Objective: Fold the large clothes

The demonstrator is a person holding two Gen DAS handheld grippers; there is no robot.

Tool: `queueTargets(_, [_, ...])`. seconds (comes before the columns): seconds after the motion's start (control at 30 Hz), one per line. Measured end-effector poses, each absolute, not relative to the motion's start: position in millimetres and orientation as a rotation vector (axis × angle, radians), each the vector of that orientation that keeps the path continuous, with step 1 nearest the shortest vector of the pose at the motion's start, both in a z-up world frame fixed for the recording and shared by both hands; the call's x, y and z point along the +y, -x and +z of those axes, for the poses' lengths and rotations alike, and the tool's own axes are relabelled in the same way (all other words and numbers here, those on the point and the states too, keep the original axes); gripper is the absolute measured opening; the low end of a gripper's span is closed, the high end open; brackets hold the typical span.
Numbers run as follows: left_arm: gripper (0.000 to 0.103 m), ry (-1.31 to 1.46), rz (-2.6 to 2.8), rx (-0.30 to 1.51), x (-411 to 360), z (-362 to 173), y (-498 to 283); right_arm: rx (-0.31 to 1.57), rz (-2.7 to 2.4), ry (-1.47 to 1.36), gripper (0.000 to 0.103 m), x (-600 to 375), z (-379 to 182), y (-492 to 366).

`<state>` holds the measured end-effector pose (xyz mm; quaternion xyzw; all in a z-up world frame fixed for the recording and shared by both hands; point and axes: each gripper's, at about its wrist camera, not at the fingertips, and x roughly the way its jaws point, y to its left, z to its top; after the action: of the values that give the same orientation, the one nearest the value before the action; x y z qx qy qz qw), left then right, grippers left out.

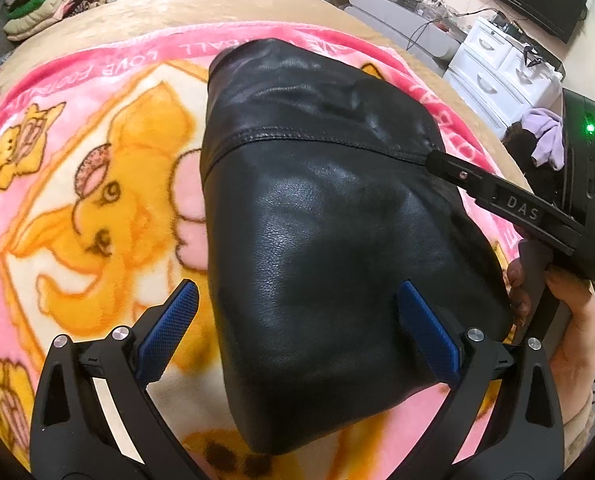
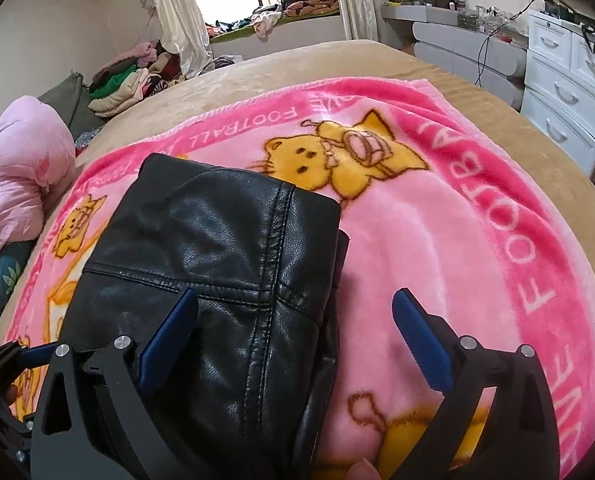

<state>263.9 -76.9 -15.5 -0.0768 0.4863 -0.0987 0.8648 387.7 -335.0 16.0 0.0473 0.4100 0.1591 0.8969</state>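
Observation:
A folded black leather garment lies on the pink cartoon blanket. My left gripper hovers over the garment's near end, open wide, with the left pad over the blanket and the right pad over the leather. In the right wrist view the same garment fills the lower left. My right gripper is open above its right edge, and no pad presses on it. From the left wrist view, one right-gripper finger reaches the garment's right side, held by a hand.
The blanket covers a beige bed. A pink quilt lies at the bed's left edge, with piled clothes behind it. White drawers and a grey dresser stand to the right.

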Motion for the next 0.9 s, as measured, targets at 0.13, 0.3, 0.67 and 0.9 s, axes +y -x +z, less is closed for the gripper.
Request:
queueTargets(0.13, [0.094,0.155,-0.200,1.015,-74,-12,-261,0.845,0.329,-0.093,0.098,-337,19,-382])
queueTargets(0.3, [0.094,0.154,-0.192,1.005,-71,-7,-254,0.825,0.330,-0.108,0.098,-341,26,-370])
queueTargets(0.67, [0.094,0.144,-0.181,0.944,-70,10,-228,0.742,0.337,-0.108,0.098,-348,55,-326])
queueTargets(0.9, [0.094,0.162,-0.179,0.905,-67,11,-203,0.666,0.330,-0.072,0.098,-343,64,-281])
